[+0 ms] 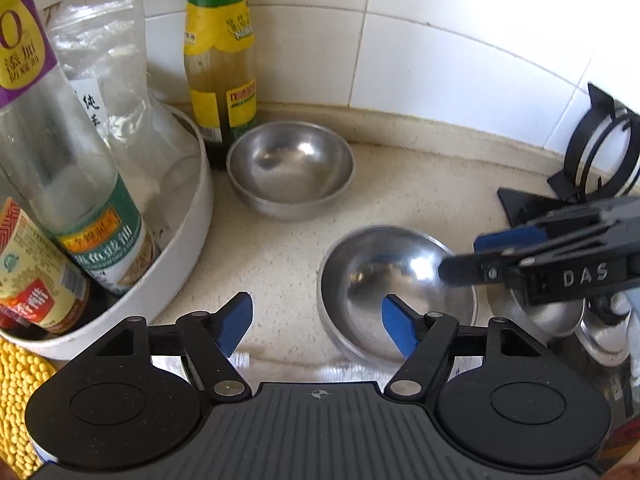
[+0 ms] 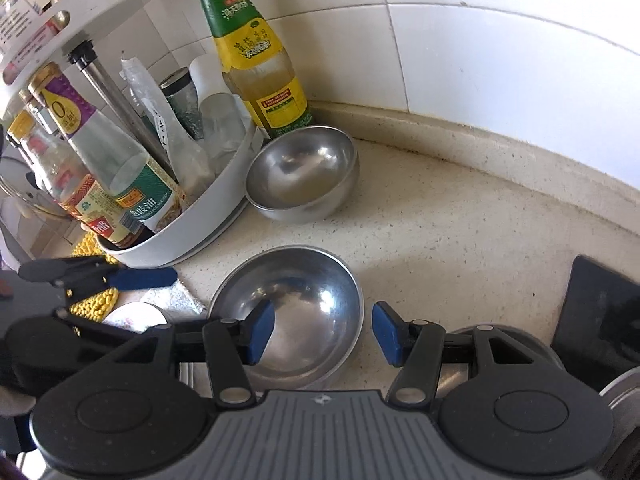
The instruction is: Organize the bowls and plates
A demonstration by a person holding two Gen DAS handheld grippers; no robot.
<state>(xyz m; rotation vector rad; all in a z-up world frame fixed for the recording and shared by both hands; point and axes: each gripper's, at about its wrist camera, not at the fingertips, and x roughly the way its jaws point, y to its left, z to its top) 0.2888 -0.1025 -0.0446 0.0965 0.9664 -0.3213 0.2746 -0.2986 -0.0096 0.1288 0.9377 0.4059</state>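
left wrist view, "das" on right hand-held gripper (image 1: pixel 460 256), green-capped bottle (image 1: pixel 218 60) label unreadable

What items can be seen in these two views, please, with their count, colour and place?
steel bowl: two, silver; far bowl by the wall beside the rack, near bowl on the counter in front.
sauce bottle: one, green and yellow, behind the far bowl.
white rack: one, tiered, at the left, holding bottles and bags.
yellow mat: one, under the rack's front edge.
counter: beige, speckled.
wall tiles: white.
left gripper: black with blue pads, open, empty.
right gripper: same, open, straddling the near bowl's rim.
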